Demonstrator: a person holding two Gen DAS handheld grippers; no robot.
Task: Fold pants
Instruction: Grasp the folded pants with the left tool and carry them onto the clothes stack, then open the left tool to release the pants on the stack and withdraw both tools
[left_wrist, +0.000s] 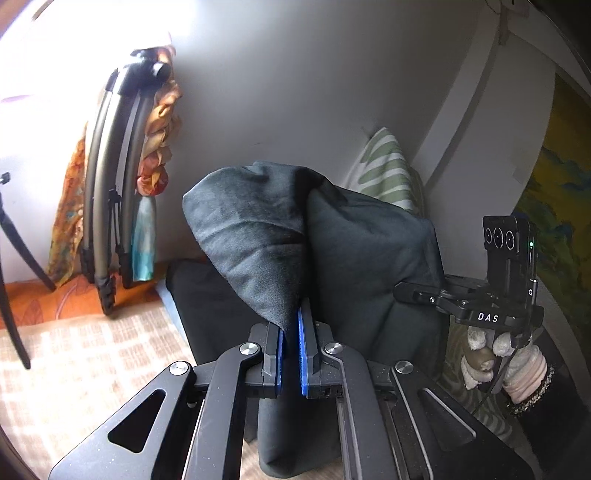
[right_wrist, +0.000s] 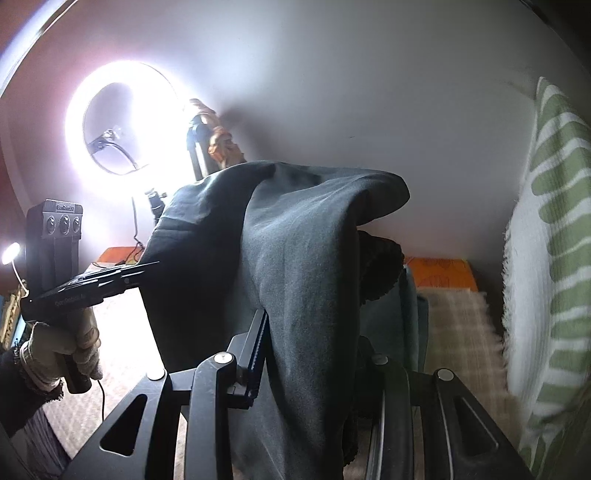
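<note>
Dark grey pants (left_wrist: 258, 229) hang lifted in the air, draped over both grippers. My left gripper (left_wrist: 291, 325) is shut on a fold of the pants, blue pads pinching the cloth. My right gripper (right_wrist: 295, 321) is shut on the pants (right_wrist: 295, 236); the cloth drapes over it and hides the right finger. The right gripper also shows in the left wrist view (left_wrist: 417, 291), its fingers buried in the cloth. The left gripper shows in the right wrist view (right_wrist: 140, 269) at the cloth's left edge.
A checked beige bedspread (left_wrist: 92, 354) lies below. A green-striped pillow (right_wrist: 546, 221) leans on the white wall at right. A folded tripod with a colourful scarf (left_wrist: 110, 184) stands left. A lit ring light (right_wrist: 129, 122) glares behind.
</note>
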